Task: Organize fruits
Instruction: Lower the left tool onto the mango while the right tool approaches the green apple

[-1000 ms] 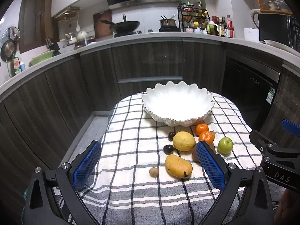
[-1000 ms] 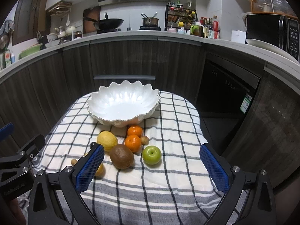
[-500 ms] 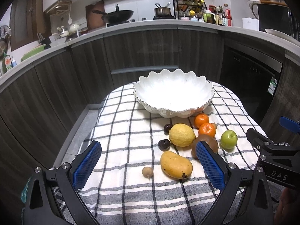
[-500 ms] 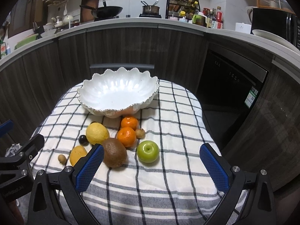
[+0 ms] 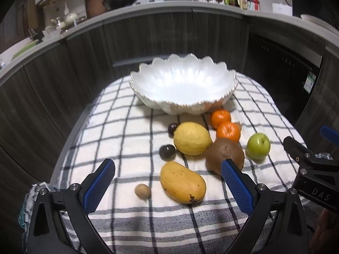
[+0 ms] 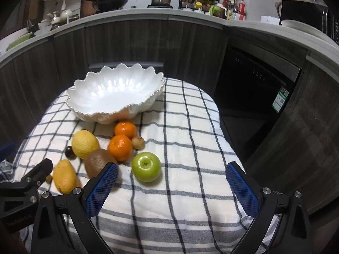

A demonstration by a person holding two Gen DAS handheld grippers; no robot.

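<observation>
An empty white scalloped bowl (image 5: pixel 182 84) (image 6: pixel 114 93) stands at the far side of a checked cloth. In front of it lie a lemon (image 5: pixel 191 138) (image 6: pixel 84 142), two oranges (image 5: pixel 227 132) (image 6: pixel 120 147), a kiwi (image 5: pixel 224 155) (image 6: pixel 98 165), a green apple (image 5: pixel 258 146) (image 6: pixel 146 166), a mango (image 5: pixel 182 182) (image 6: pixel 64 175) and small dark and brown fruits. My left gripper (image 5: pixel 167 187) is open, low over the mango. My right gripper (image 6: pixel 171 189) is open, just before the apple.
The cloth-covered table (image 6: pixel 180 139) is small; its edges drop off on both sides. Dark kitchen cabinets (image 5: pixel 169 36) curve behind it, a dishwasher (image 6: pixel 254 84) stands at the right. The right gripper's body (image 5: pixel 311 169) shows at the left view's right edge.
Both grippers have moved forward and down toward the fruit; the bowl and fruits loom larger. Both stay open. No fruit has moved.
</observation>
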